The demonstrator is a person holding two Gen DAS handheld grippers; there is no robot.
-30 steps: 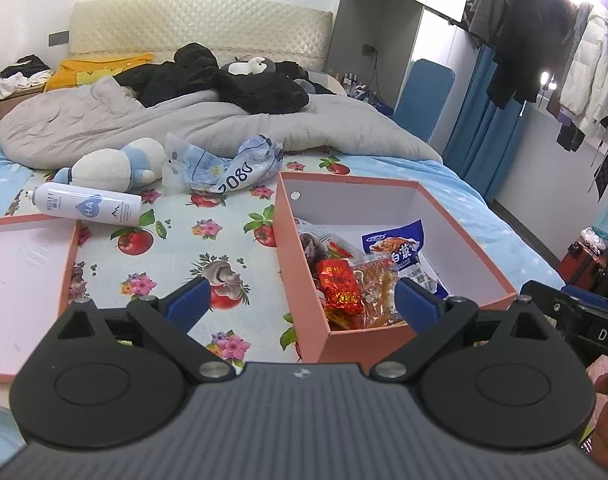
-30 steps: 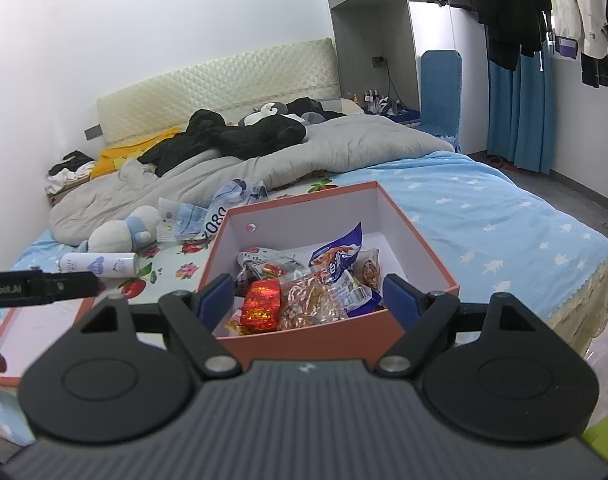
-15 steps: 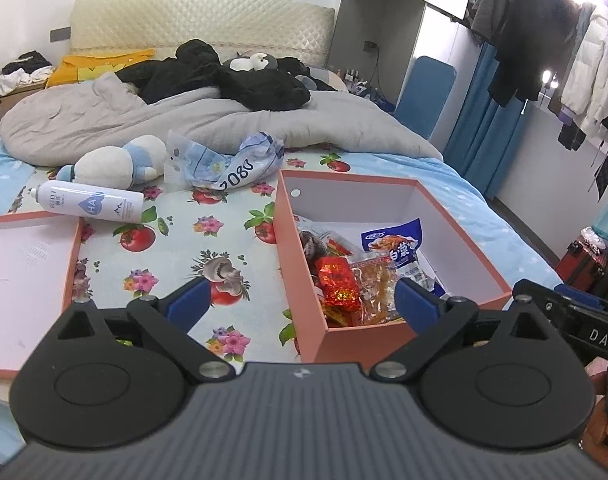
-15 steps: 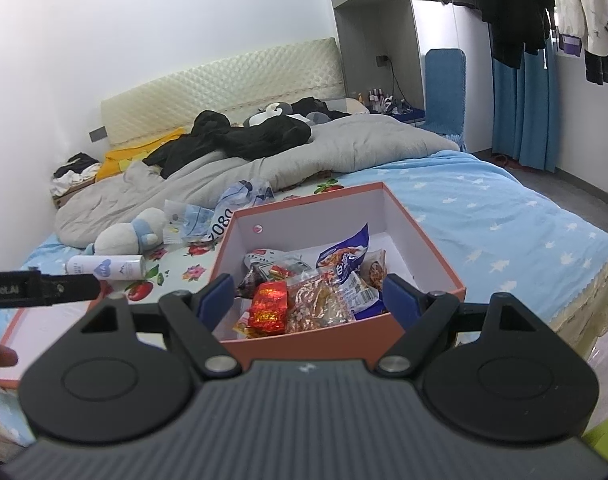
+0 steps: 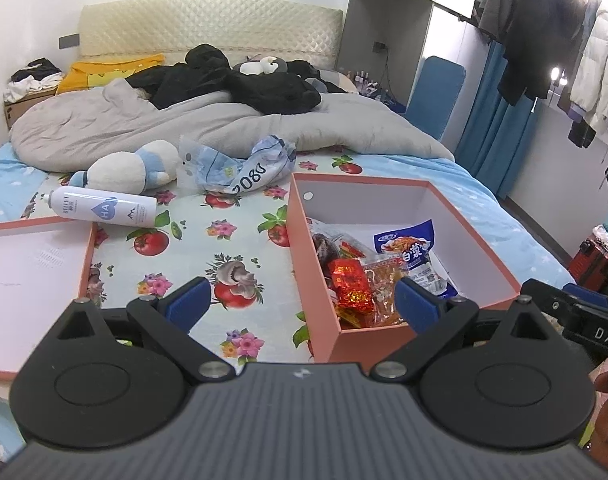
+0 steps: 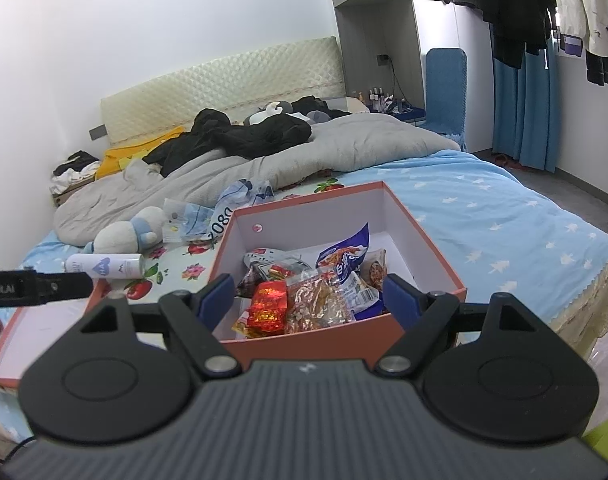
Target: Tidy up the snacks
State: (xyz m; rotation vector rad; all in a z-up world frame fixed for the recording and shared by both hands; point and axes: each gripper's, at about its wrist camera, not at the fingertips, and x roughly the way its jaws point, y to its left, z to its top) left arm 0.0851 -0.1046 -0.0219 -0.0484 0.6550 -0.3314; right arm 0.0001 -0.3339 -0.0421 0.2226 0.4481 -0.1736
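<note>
An open orange box [image 5: 388, 185] stands on the bed and holds several snack packets, among them a red foil one [image 5: 349, 282] and a blue one [image 5: 411, 245]. It also shows in the right wrist view [image 6: 420, 240] with the red packet [image 6: 269, 306] and the blue packet [image 6: 346, 254]. My left gripper [image 5: 302, 303] is open and empty, held back from the box's near left corner. My right gripper [image 6: 310, 300] is open and empty, just before the box's near wall.
The box's lid [image 5: 28, 264] lies upturned at the left. A white bottle [image 5: 104, 211], a plush toy [image 5: 128, 168] and a crumpled plastic bag [image 5: 240, 164] lie on the flowered sheet. A grey duvet [image 5: 184, 128] is behind. The bed's edge is at the right.
Both grippers drifted slightly; the view of the box shifted a little. Both stay open and empty. Nothing on the bed moved.
</note>
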